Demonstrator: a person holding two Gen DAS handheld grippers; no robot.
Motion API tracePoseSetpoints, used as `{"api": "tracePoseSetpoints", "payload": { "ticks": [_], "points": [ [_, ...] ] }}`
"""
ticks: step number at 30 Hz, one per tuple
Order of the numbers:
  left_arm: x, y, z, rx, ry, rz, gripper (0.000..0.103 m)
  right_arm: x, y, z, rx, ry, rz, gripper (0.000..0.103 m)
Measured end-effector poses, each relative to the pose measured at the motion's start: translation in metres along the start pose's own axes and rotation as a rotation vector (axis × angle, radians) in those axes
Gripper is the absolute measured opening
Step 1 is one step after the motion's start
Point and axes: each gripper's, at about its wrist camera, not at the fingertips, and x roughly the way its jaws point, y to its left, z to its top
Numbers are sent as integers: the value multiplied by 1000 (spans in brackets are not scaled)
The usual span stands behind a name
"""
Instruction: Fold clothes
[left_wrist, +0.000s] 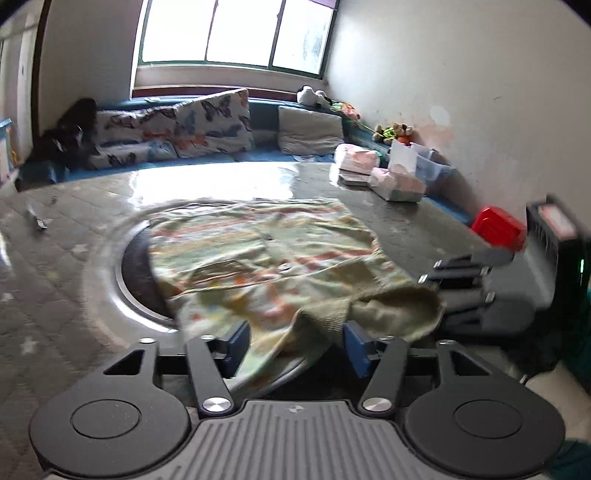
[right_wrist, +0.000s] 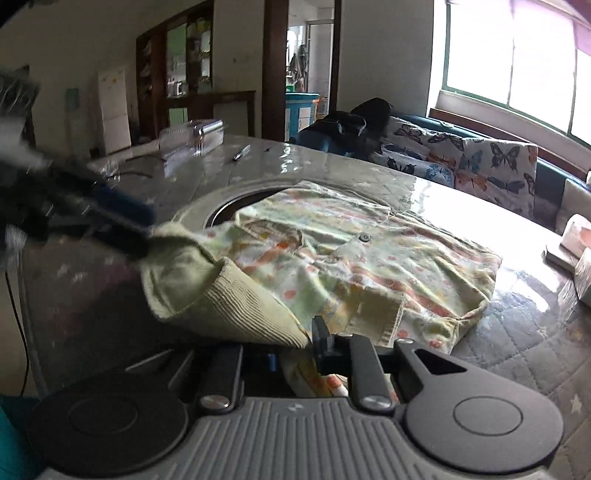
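Left wrist view first: at the far left a small dark object (left_wrist: 36, 218) lies on the grey quilted desk (left_wrist: 66, 266), and a round metal-rimmed recess (left_wrist: 129, 273) is sunk into the desk top. A pale green garment (left_wrist: 266, 258) with orange and yellow print lies spread over the right part of that recess, buttons showing down its middle. Its ribbed cuff (left_wrist: 325, 317) droops between the blue pads of the left claw (left_wrist: 297, 349), whose jaws stand wide apart and do not press on the cloth. Further right, the right claw (left_wrist: 436, 280) meets the garment's near edge, and tissue packs (left_wrist: 399, 182) and a red box (left_wrist: 498, 225) sit by the wall. Right wrist view: the left claw (right_wrist: 122, 221) shows blurred at the left, beside the lifted sleeve. In the middle, the right claw (right_wrist: 295, 354) is nearly closed, pinching the garment's hem (right_wrist: 317, 380) below the ribbed cuff (right_wrist: 243, 314). Butterfly-print cushions (right_wrist: 480, 166) line the bench under the window at right.
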Motion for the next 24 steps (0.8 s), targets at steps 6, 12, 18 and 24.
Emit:
{"api": "tracePoseSetpoints", "payload": {
  "ticks": [6, 12, 18, 24],
  "points": [
    [0, -8, -20, 153, -21, 70, 77, 3, -8, 11, 67, 5, 5, 16],
    [19, -19, -35, 323, -54, 147, 60, 5, -9, 14, 65, 1, -3, 16],
    [20, -14, -37, 347, -69, 152, 6, -5, 1, 6, 37, -20, -7, 12],
    [-15, -27, -36, 364, -113, 101, 4, -40, 11, -1, 15, -46, 22, 10]
  ]
}}
